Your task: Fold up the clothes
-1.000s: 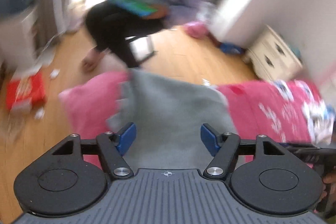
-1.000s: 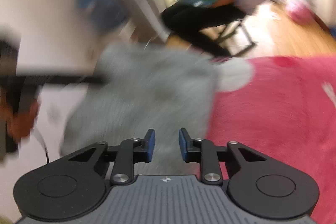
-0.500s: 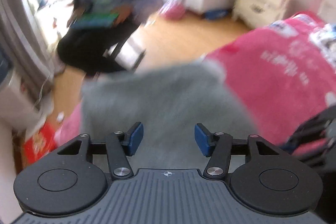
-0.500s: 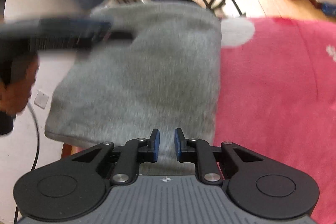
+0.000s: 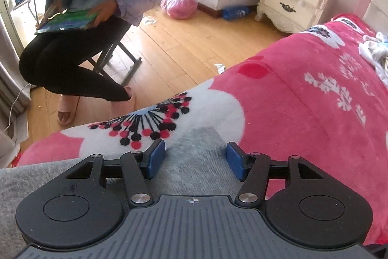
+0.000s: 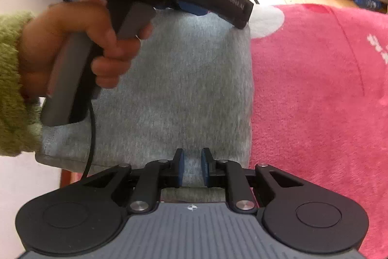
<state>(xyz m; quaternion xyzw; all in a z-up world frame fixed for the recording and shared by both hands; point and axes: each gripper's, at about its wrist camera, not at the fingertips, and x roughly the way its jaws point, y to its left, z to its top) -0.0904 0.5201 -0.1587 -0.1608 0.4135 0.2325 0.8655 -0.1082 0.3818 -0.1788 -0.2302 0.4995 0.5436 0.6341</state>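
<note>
- Grey knit garment (image 6: pixel 184 79) lies as a flat rectangle on the pink floral fleece blanket (image 6: pixel 315 89), at the blanket's near-left edge.
- Left gripper (image 5: pixel 196 159): spread over the garment's far corner.
- Right gripper (image 6: pixel 192 166): narrow gap, straddling near hem; pinch unclear.
- Looks at least partly folded; further folds undeterminable.

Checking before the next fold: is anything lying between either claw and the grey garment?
Nothing visible. The left claw hangs open directly over the grey garment, and the right claw has the cloth between its fingers.
</note>
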